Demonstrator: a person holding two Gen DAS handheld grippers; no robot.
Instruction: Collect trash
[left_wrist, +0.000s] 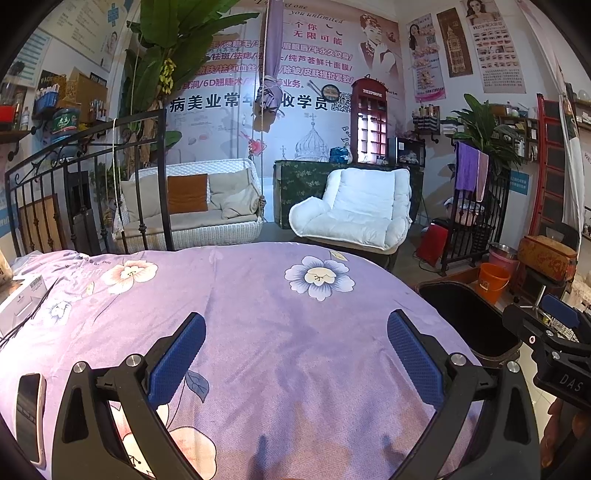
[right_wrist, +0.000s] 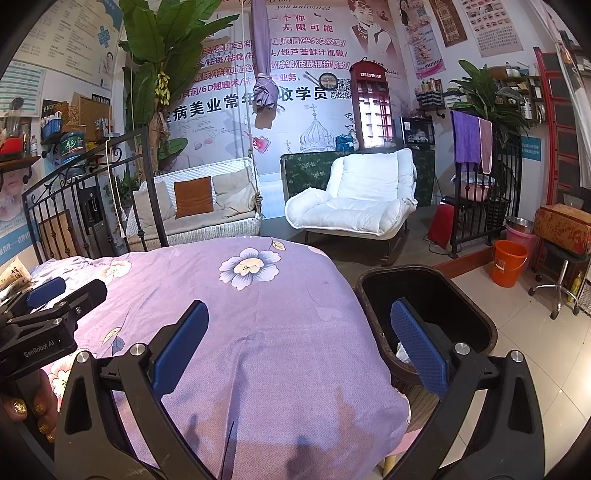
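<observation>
Trash (right_wrist: 402, 352), a pale crumpled scrap, lies inside the dark bin (right_wrist: 476, 306) just beside the bed. My right tongs (right_wrist: 301, 345) hang wide open and empty, one finger over the bin, one over the purple bedspread (right_wrist: 266, 295). My left tongs (left_wrist: 295, 356) gape empty above the bedspread too.

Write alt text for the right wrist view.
The open right tool hovers over a purple floral bedspread, empty, beside a dark trash bin holding a white scrap. The left tool shows at left.
</observation>
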